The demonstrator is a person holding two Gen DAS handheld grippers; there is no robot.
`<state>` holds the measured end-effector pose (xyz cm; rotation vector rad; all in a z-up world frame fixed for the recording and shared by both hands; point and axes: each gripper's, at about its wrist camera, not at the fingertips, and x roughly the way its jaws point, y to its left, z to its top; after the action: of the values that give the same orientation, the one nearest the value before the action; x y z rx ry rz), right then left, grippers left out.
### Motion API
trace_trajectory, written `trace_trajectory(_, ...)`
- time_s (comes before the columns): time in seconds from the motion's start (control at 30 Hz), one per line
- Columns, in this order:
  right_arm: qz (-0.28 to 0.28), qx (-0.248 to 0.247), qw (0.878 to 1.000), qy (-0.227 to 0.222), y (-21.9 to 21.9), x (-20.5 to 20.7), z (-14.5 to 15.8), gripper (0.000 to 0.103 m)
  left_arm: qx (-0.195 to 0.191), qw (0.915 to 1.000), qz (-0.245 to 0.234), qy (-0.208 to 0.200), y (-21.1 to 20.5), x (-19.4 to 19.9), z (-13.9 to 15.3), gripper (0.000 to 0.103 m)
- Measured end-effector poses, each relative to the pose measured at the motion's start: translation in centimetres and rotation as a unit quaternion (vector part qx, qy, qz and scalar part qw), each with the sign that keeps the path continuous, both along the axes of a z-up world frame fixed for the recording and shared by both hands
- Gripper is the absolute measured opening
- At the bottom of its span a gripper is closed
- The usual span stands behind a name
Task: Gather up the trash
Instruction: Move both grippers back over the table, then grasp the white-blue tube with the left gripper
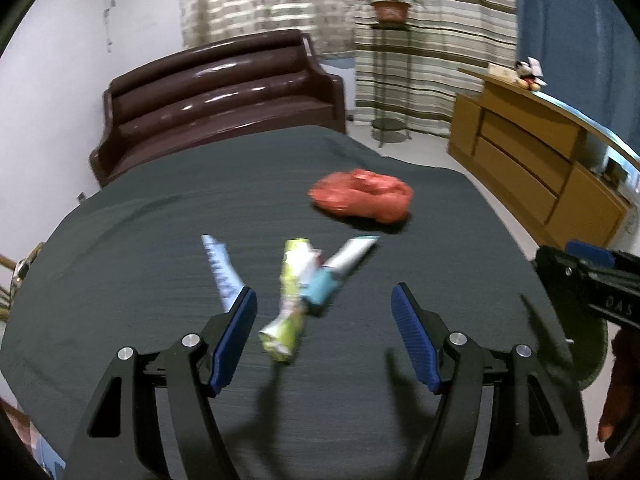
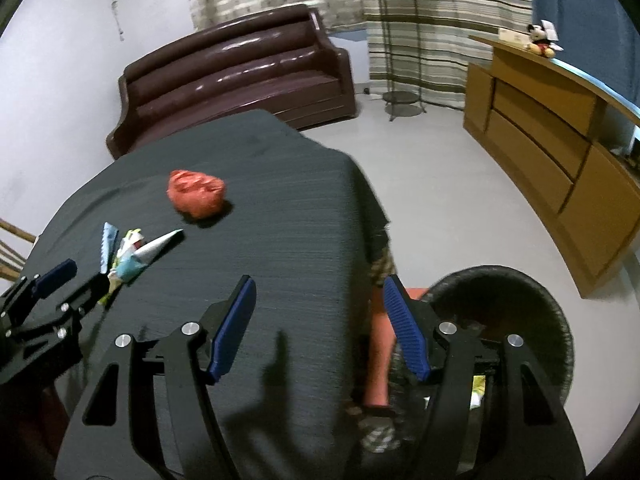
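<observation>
Trash lies on the dark grey table [image 1: 160, 216]: a crumpled red plastic bag [image 1: 362, 196], a yellow-green wrapper [image 1: 288, 300], a white and teal tube [image 1: 340, 268] and a blue-white strip wrapper [image 1: 220, 270]. My left gripper [image 1: 324, 304] is open, hovering just before the yellow-green wrapper and tube, which lie between its fingers. My right gripper [image 2: 318, 296] is open and empty over the table's right edge, above a dark wicker bin [image 2: 516, 320]. The red bag [image 2: 196, 192] and the wrapper pile [image 2: 136, 252] show at left in the right wrist view, as does the left gripper [image 2: 76, 280].
A brown leather sofa [image 1: 224, 96] stands behind the table. A wooden cabinet [image 1: 536, 160] runs along the right wall. A plant stand [image 1: 390, 80] is by the striped curtains. The bin on the floor holds some scraps.
</observation>
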<state>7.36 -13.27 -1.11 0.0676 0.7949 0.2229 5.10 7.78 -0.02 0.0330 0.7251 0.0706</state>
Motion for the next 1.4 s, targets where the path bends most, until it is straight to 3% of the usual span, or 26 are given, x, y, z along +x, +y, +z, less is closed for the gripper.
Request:
trace_trajectory(0.37,0.038,-0.01,0.999,-0.004,4.7,2.6,0.6,0.065,-0.031,0.9975,0.06,0.02,6.6,1.9,-0.6,0.069)
trace_trajectory(0.87,0.081,-0.024,0.996,0.003,10.1,8.1,0.3,0.066,-0.052,0.9926,0.064,0.089,9.4,5.3,-2.7,0.069)
trace_trajectory(0.93,0.085,-0.027,0.996,0.003,10.8,8.6,0.2,0.072,-0.055,0.9922,0.061,0.094,9.6,5.4,-2.8,0.062)
trace_trajectory(1.1,0.102,-0.036,0.994,0.007,12.4,9.7,0.0,0.073,-0.048,0.9927,0.053,0.097,9.7,5.6,-3.0,0.051)
trace_trajectory(1.17,0.107,-0.041,0.993,0.008,12.9,10.0,-0.1,0.073,-0.045,0.9931,0.049,0.097,9.6,5.8,-2.9,0.043)
trace_trajectory(1.23,0.108,-0.045,0.993,0.007,13.4,10.3,-0.2,0.073,-0.045,0.9936,0.044,0.094,9.6,5.8,-2.8,0.03)
trace_trajectory(1.27,0.108,-0.049,0.993,0.009,13.5,10.4,-0.3,0.072,-0.045,0.9938,0.042,0.093,9.6,5.8,-2.8,0.027)
trace_trajectory(1.33,0.111,-0.058,0.992,0.012,13.8,10.4,-0.5,0.06,-0.041,0.9941,0.04,0.092,9.5,6.0,-2.9,0.021)
trace_trajectory(1.4,0.114,-0.068,0.991,0.009,14.0,10.4,-0.6,0.059,-0.037,0.9945,0.038,0.091,9.5,6.0,-2.9,0.018)
